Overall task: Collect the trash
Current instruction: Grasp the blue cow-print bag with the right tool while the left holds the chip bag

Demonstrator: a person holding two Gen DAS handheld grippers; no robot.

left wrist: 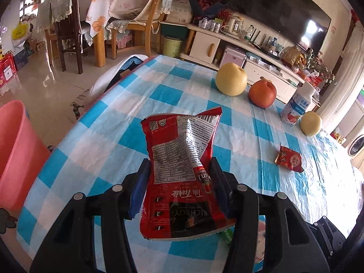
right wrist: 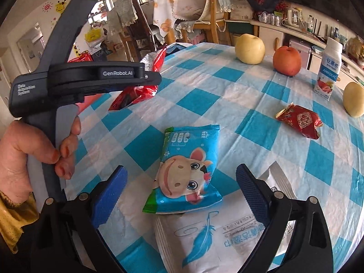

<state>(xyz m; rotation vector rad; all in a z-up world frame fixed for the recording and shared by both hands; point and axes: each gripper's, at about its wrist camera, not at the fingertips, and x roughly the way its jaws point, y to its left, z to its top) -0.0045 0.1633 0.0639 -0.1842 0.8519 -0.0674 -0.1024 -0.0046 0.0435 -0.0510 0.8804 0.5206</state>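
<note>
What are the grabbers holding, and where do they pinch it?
The left gripper pinches the red milk tea packet around its middle. The right gripper holds nothing; its jaws stand open around the blue cartoon wrapper.

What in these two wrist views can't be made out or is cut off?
- Pink bin: left wrist view, cut by the frame edge; inside unseen.
- Red milk tea packet: front faces away.
- White tissue pack: right wrist view, partly under the blue cartoon wrapper and gripper fingers.

"RICHBOY", "MILK TEA" seen on red sachet (left wrist: pixel 182 170); "GenRobot.AI", "Data Acquisition System" printed on left gripper (right wrist: pixel 88 77) body; "AMBROSIAL" on yogurt bottle (right wrist: pixel 327 68).
</note>
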